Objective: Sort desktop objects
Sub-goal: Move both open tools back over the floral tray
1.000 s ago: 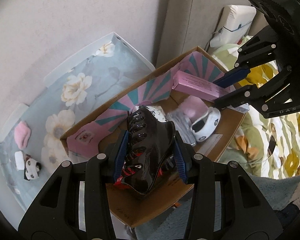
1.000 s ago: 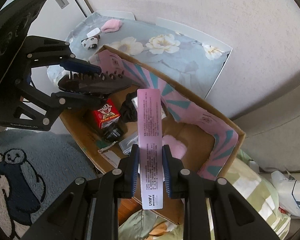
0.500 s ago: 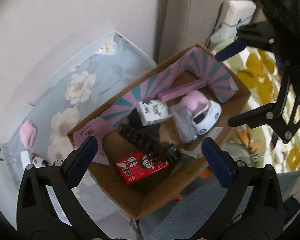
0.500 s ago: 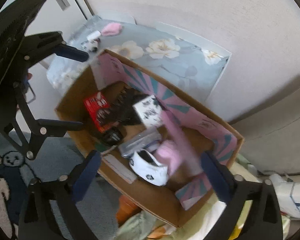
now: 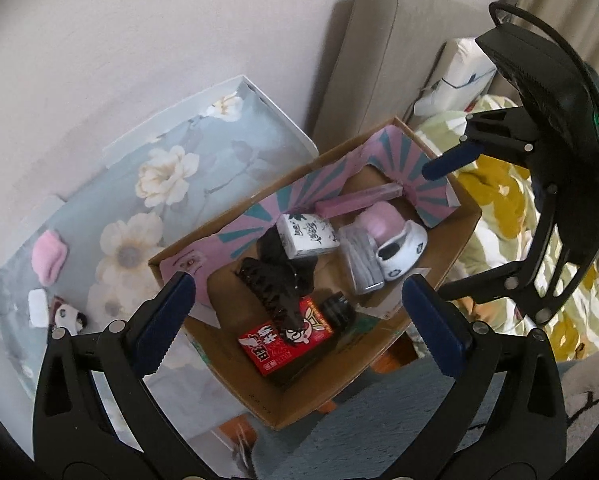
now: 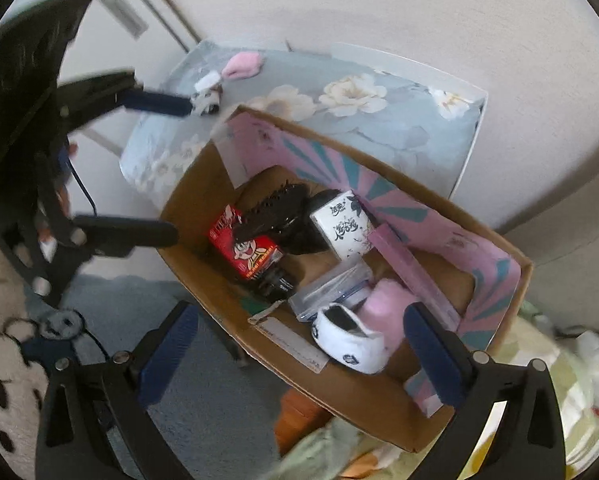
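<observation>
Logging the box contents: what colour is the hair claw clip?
Glossy black hair claw clip, clearest in the left wrist view.

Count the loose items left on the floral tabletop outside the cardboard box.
3, clustered at one end of the floral tabletop: pink fuzzy piece, small white block, black-and-white toy. Others may be hidden behind the grippers.

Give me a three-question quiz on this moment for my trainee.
1. True or false: the left hand-held gripper is shut on the black hair claw.
2. Which item lies against the cardboard box wall's pink lining? A) long pink box B) red snack box C) white slipper
3. Fill in: the pink plush piece lies on the floral ____, outside the box.

Key: 1 false, both grippers (right hand-held gripper) are open and empty; 2 A; 3 tabletop.
</observation>
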